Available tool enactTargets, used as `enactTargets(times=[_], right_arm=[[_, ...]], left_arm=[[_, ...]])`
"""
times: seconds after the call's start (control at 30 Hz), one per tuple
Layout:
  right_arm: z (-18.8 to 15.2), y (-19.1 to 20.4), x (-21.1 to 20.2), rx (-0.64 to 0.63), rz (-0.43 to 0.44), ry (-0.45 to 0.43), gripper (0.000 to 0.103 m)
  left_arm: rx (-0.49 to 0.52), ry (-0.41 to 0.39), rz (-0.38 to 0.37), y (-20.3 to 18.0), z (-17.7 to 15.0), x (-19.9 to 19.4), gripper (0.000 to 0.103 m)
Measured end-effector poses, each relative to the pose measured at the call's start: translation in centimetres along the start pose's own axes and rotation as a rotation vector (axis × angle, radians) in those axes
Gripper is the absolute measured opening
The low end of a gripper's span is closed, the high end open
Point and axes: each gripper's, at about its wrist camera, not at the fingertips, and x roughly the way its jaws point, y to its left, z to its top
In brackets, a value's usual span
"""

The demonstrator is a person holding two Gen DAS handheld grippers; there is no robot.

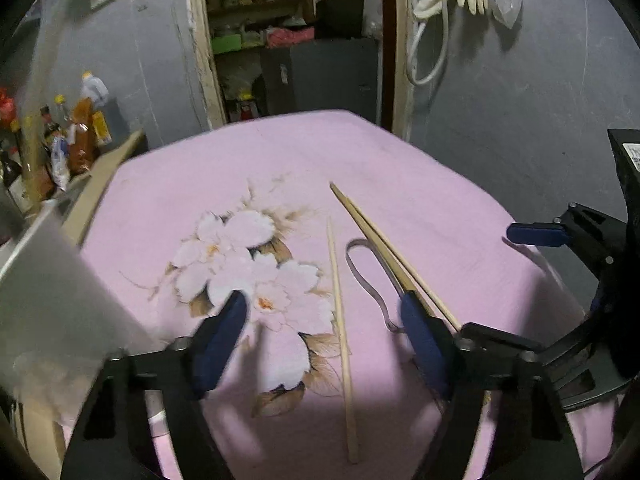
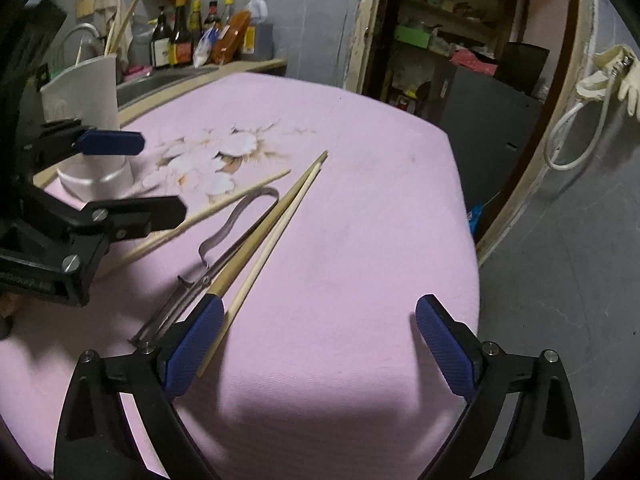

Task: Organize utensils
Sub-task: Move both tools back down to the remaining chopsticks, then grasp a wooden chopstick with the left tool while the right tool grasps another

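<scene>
Pink cloth [image 2: 360, 208] with a printed white-flower motif covers the table, and a grey wall and an open doorway onto cluttered shelves are seen at twelve o'clock. Little of the sorting appears done: a white holder [image 2: 90, 120], tall, smooth and cylindrical, stands at ten o'clock in the right wrist view with a few pale sticks already rising from it, while the rest is left loose on the cloth. A single chopstick [image 1: 338, 312] is seen lying alone in the left wrist view, thin, straight and of pale wood. A pair of chopsticks [image 2: 272, 232] lies just to its right, tips nearly meeting toward twelve o'clock, and a bent metal peeler [image 2: 224, 236] with a looped handle is tucked against them. The left gripper [image 1: 324, 336] is held partly open, low over the single chopstick, which lies between its blue ribbed pads untouched. The right gripper [image 2: 320, 340] is spread wide and empty, its left pad just beside the pair's near ends.
</scene>
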Motion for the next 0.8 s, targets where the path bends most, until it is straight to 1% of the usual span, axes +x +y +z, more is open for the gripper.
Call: enactTargets(times=[0.03, 0.13, 0.17, 0.23, 0.3, 0.37, 0.43, 0.5, 0.57, 0.63, 0.67, 0.73, 0.77, 0.8], right_arm=[[0.0, 0.1, 0.1, -0.004, -0.001, 0.005, 0.092], [0.1, 0.1, 0.3, -0.001, -0.007, 0.007, 0.090], [0.2, 0.1, 0.3, -0.003, -0.012, 0.007, 0.089], [0.5, 0.1, 0.4, -0.001, -0.015, 0.009, 0.085], [0.8, 0.0, 0.7, 0.007, -0.007, 0.014, 0.082], [1.2, 0.2, 1.0, 0.000, -0.007, 0.017, 0.081], [1.6, 0.5, 1.6, -0.017, -0.011, 0.037, 0.077], [1.9, 0.6, 2.0, -0.032, -0.022, 0.042, 0.076], [2.3, 0.5, 2.2, -0.034, -0.032, 0.040, 0.069], [2.6, 0.1, 2.4, -0.026, -0.040, 0.041, 0.051], [2.7, -0.2, 2.4, -0.017, -0.042, 0.040, 0.046], [2.9, -0.7, 2.3, -0.005, -0.039, 0.039, 0.030], [2.9, -0.9, 2.2, -0.001, -0.035, 0.040, 0.026], [2.8, -1.3, 2.0, 0.006, -0.025, 0.040, 0.019]], left_arm=[[-0.005, 0.014, -0.003, 0.0, 0.0, 0.3, 0.060], [-0.024, 0.054, -0.025, 0.2, 0.1, 1.1, 0.046], [-0.031, 0.070, -0.022, 0.3, 0.2, 1.5, 0.043], [-0.046, 0.110, -0.015, 0.5, 0.5, 2.5, 0.032], [-0.068, 0.145, -0.022, 0.8, 0.8, 3.4, 0.029], [-0.080, 0.151, -0.025, 1.0, 1.1, 3.8, 0.029], [-0.082, 0.162, -0.024, 1.0, 1.4, 4.0, 0.028], [-0.083, 0.174, -0.016, 0.9, 1.6, 4.3, 0.026], [-0.080, 0.186, -0.008, 0.9, 1.8, 4.6, 0.024], [-0.073, 0.192, -0.007, 0.5, 1.9, 4.7, 0.020], [-0.071, 0.196, -0.011, 0.5, 1.9, 4.7, 0.018], [-0.075, 0.207, -0.030, 0.7, 1.9, 4.9, 0.009], [-0.080, 0.215, -0.046, 0.7, 1.9, 4.9, 0.006], [-0.086, 0.221, -0.057, 0.7, 1.9, 5.0, 0.003]])
